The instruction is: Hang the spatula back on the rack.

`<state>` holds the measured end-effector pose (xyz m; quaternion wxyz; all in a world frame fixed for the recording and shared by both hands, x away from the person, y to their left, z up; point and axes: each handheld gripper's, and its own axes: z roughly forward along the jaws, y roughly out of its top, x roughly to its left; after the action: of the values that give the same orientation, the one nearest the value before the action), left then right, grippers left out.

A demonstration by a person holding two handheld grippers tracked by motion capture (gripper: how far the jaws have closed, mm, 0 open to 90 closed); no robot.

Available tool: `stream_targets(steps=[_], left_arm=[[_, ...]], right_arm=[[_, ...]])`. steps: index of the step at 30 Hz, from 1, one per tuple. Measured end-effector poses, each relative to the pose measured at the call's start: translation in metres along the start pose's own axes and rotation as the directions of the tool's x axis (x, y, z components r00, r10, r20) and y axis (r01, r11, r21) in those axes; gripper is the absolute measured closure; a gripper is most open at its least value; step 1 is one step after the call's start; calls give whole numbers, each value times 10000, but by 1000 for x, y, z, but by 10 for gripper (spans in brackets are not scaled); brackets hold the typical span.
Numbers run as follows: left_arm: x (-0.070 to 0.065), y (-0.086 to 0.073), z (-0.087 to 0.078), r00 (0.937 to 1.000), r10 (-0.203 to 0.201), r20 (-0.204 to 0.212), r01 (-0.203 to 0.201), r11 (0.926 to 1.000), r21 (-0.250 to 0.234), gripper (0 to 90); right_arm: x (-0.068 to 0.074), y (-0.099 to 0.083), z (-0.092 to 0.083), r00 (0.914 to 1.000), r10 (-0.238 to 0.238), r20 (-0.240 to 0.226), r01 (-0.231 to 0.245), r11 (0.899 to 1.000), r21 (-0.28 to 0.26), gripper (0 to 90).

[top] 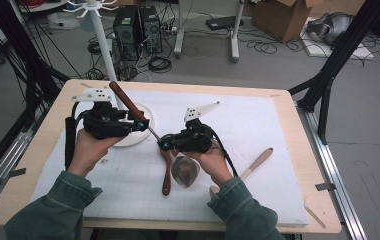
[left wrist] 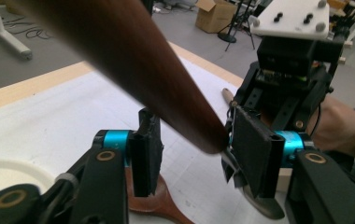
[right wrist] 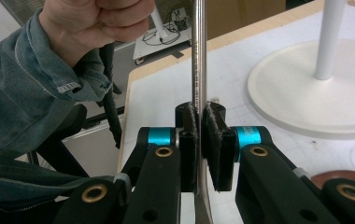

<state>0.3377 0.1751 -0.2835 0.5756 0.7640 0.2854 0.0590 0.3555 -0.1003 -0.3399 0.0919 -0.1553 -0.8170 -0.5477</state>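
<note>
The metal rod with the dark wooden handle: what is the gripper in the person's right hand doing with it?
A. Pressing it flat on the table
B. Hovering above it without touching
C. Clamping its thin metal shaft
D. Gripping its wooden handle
C: in the right gripper view the right gripper has its two black pads closed on the thin metal shaft, while the wooden handle sits up at the left gripper.

- A lab or research workroom is shown.
- Computer towers (top: pixel 138 31) and loose cables (top: pixel 160 64) are seen on the grey floor.
- A cardboard box (top: pixel 285 17) is placed behind.
- The wooden table (top: pixel 308 165) is surrounded by black frame struts (top: pixel 335 62).
</note>
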Motion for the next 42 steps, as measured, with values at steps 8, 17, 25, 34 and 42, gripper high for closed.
stream_targets(steps=[8, 17, 25, 34, 42], left_arm=[[0, 9, -8, 9987, -201, 460, 217, 9992, -347, 632], [-5, 20, -13, 9850, -101, 1723, 160, 9993, -329, 732], [-8, 28, -17, 9803, 227, 1960, -190, 9996, -211, 736], [-10, 33, -21, 9732, 708, 2188, -782, 9966, 252, 735], [-6, 32, -25, 9705, 702, 2307, -766, 9969, 188, 731]], right_arm=[[9, 5, 5, 9997, -155, 170, 161, 9993, -347, 847], [16, 12, 8, 9978, -628, 226, 642, 9958, -660, 826], [13, 13, 14, 9967, -686, -434, 641, 9931, -979, 773], [8, 12, 26, 9856, -838, -1467, 730, 9943, -778, 741], [13, 14, 31, 9865, -1146, -1172, 1061, 9914, -762, 834]])
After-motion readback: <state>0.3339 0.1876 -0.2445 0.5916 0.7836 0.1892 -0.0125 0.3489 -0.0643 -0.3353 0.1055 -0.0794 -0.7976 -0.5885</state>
